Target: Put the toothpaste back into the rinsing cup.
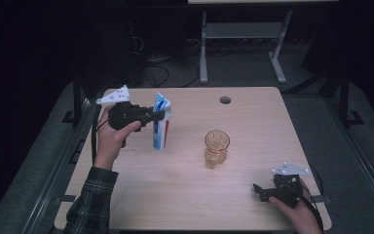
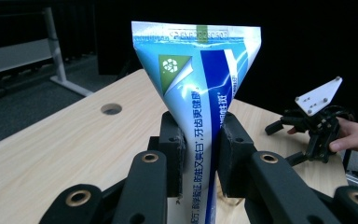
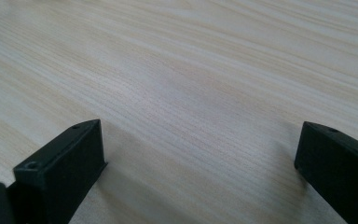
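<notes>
A: While the left gripper [image 1: 161,116] hangs above the table [image 1: 253,122] at about ten o'clock from the table's middle, what sits between its pads?

B: A toothpaste tube [image 1: 161,123], blue and white with a red patch. It stands nearly upright, crimped flat end at the top, cap end downward. Both pads press on its body below the crimp. In the left gripper view the tube [image 2: 200,107] narrows where the pads pinch it and fans out wide above them.

A: Does the tube touch the table?

B: Cannot tell from the high view; its lower end looks close to the wood or just over it.

A: Nearest neighbour?

B: An amber ribbed glass [image 1: 216,148], upright, at roughly four o'clock from the tube, near it but apart. A round cable hole [image 1: 225,100] lies at twelve o'clock from the glass, near the far edge.

A: Right gripper?

B: The right gripper [image 1: 256,191] is low at five o'clock on the table, held by a hand near the front edge, well apart from the glass. The right gripper view looks onto bare wood grain [image 3: 191,84], with the jaws standing wide and nothing between them.

A: Is it seen from elsewhere?

B: Yes, in the left gripper view it appears at three o'clock beyond the tube.
</notes>
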Demonstrator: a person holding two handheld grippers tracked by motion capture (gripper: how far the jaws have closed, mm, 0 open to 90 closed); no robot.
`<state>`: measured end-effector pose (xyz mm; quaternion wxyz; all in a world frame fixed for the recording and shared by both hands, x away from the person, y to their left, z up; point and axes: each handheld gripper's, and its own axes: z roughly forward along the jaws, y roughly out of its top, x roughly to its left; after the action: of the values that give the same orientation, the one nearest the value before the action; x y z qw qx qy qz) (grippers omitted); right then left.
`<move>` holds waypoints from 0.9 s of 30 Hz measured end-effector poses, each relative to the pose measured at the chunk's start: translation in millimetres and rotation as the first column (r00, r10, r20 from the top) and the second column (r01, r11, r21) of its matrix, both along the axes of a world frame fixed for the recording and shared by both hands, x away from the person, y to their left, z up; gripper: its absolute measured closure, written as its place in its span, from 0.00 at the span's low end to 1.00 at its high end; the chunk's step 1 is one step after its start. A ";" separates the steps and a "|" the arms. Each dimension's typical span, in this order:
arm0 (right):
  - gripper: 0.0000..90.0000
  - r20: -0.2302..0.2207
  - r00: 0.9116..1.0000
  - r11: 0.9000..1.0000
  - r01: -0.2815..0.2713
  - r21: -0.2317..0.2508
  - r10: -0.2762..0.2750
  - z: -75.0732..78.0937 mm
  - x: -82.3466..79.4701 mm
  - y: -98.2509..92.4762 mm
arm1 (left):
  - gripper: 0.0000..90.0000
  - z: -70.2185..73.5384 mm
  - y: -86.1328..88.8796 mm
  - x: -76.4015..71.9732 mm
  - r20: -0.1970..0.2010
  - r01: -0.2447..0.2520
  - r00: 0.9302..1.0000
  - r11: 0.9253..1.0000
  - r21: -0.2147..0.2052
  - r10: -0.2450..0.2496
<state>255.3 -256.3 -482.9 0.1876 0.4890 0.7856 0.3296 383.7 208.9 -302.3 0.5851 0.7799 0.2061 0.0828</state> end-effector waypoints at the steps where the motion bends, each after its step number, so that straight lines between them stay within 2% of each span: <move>1: 0.01 0.000 1.000 1.000 0.000 0.000 0.000 0.0 0.0 0.0 | 0.82 2.1 -3.5 0.3 0.004 0.004 1.000 1.000 -0.002 -0.004; 10: 0.01 -0.001 1.000 1.000 -0.001 0.001 0.001 0.0 -0.1 0.1 | 0.82 16.3 -33.7 4.9 0.029 0.061 0.998 0.998 -0.011 -0.060; 27: 0.01 0.000 1.000 1.000 -0.007 0.001 0.007 0.0 -0.2 0.3 | 0.82 25.8 -86.9 12.4 0.041 0.140 0.989 0.990 -0.031 -0.139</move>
<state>255.1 -256.0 -482.8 0.1861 0.4865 0.7870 0.3305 396.1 122.0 -276.5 0.6067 0.7805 0.1408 0.0533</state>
